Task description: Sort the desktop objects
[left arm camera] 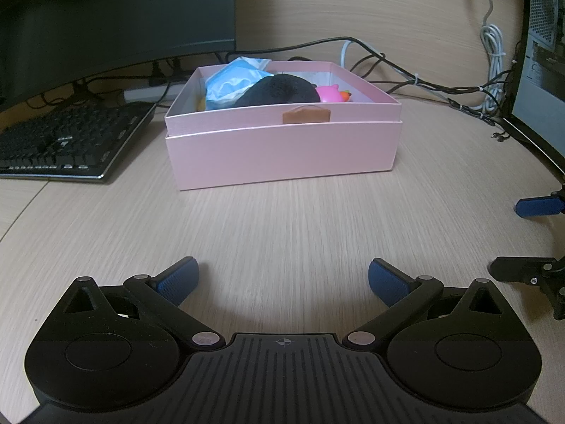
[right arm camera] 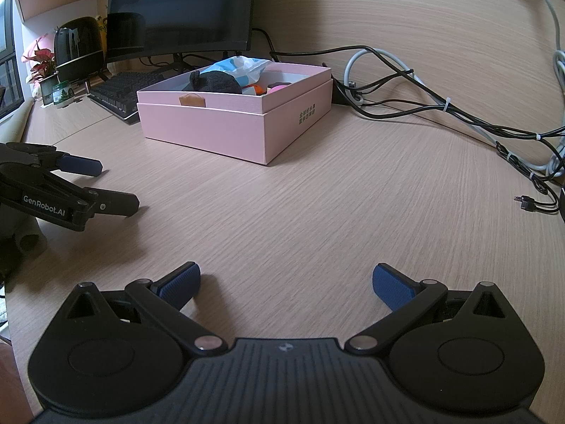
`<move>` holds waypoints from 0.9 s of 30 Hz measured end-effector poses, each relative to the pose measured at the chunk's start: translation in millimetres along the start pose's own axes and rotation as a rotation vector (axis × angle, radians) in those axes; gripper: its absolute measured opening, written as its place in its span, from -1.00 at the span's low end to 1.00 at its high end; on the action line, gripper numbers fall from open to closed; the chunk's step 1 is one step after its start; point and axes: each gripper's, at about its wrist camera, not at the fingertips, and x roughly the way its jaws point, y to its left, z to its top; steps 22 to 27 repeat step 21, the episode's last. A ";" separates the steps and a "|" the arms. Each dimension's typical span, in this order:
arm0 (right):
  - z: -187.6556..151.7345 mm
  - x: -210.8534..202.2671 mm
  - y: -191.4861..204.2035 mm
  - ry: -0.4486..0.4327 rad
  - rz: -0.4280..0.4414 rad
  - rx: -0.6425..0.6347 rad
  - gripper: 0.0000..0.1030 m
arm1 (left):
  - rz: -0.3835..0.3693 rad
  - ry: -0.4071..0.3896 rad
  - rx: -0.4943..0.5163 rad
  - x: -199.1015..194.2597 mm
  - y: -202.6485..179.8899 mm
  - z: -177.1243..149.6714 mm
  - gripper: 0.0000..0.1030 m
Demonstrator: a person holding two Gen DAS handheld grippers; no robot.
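A pink box [left arm camera: 282, 148] stands on the wooden desk, also in the right wrist view [right arm camera: 226, 130]. Inside lie a black fuzzy item [left arm camera: 279, 92], a blue-white plastic pack [left arm camera: 233, 79] and a pink toy [left arm camera: 330, 93]. My left gripper [left arm camera: 282, 281] is open and empty, low over the desk in front of the box. My right gripper [right arm camera: 286, 284] is open and empty, to the box's front right. Each gripper shows in the other's view: the left gripper at the left [right arm camera: 102, 185], the right gripper at the right edge [left arm camera: 512, 236].
A black keyboard [left arm camera: 63, 141] lies left of the box under a monitor [left arm camera: 116, 17]. Cables [right arm camera: 441, 106] run behind and right of the box. A second screen [left arm camera: 540, 70] stands at the right. Plants and a black speaker [right arm camera: 76, 49] sit far left.
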 end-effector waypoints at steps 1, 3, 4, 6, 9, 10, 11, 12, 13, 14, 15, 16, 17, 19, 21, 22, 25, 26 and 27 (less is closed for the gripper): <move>0.0 0.0 0.2 0.000 0.000 0.000 1.00 | 0.000 0.000 0.000 0.0 0.0 0.0 1.00; 0.0 0.2 0.0 0.000 0.000 0.000 1.00 | 0.000 0.000 0.000 0.0 -0.1 0.0 1.00; 0.0 0.1 0.1 0.000 0.000 0.000 1.00 | 0.000 0.000 0.000 -0.1 0.1 -0.1 1.00; 0.0 0.1 0.2 0.000 0.000 0.000 1.00 | -0.001 0.000 -0.001 -0.1 0.2 -0.1 1.00; 0.0 0.1 0.5 0.000 0.000 0.000 1.00 | 0.000 0.000 0.000 -0.1 -0.2 -0.1 1.00; 0.0 0.0 0.7 0.000 0.000 0.000 1.00 | 0.000 0.000 0.000 -0.1 0.0 -0.2 1.00; 0.0 0.0 0.5 0.000 0.000 0.000 1.00 | 0.000 0.000 0.000 -0.1 0.1 -0.2 1.00; 0.0 0.0 0.6 0.000 0.000 0.000 1.00 | -0.001 -0.001 -0.002 -0.1 0.1 -0.1 1.00; 0.1 0.0 0.8 0.000 0.000 0.000 1.00 | -0.002 -0.001 -0.003 0.1 0.4 0.3 1.00; 0.1 0.0 0.5 0.000 0.000 0.000 1.00 | -0.003 -0.002 -0.005 -0.1 0.4 0.3 1.00; 0.1 0.0 0.4 0.000 0.000 0.000 1.00 | -0.003 -0.002 -0.005 0.0 0.2 0.5 1.00; 0.2 -0.1 0.6 0.000 0.000 0.000 1.00 | -0.002 -0.002 -0.005 -0.3 0.1 0.7 1.00; 0.2 -0.1 0.3 0.000 0.000 0.000 1.00 | -0.002 -0.002 -0.005 -0.3 0.3 0.7 1.00; 0.2 -0.2 0.4 0.000 0.000 0.000 1.00 | -0.003 -0.003 -0.006 -0.8 0.5 0.4 1.00; 0.3 -0.1 0.0 0.000 0.000 0.000 1.00 | -0.002 -0.003 -0.007 -0.7 0.5 0.3 1.00; 0.3 -0.1 0.0 0.000 0.000 0.000 1.00 | -0.002 -0.003 -0.007 -0.7 0.5 0.3 1.00; 0.3 -0.1 0.0 0.000 0.000 0.000 1.00 | -0.002 -0.003 -0.007 -0.7 0.5 0.3 1.00; 0.3 -0.1 0.0 0.000 0.000 0.000 1.00 | -0.002 -0.003 -0.007 -0.7 0.5 0.3 1.00; 0.3 -0.1 0.0 0.000 0.000 0.000 1.00 | -0.002 -0.003 -0.007 -0.7 0.5 0.3 1.00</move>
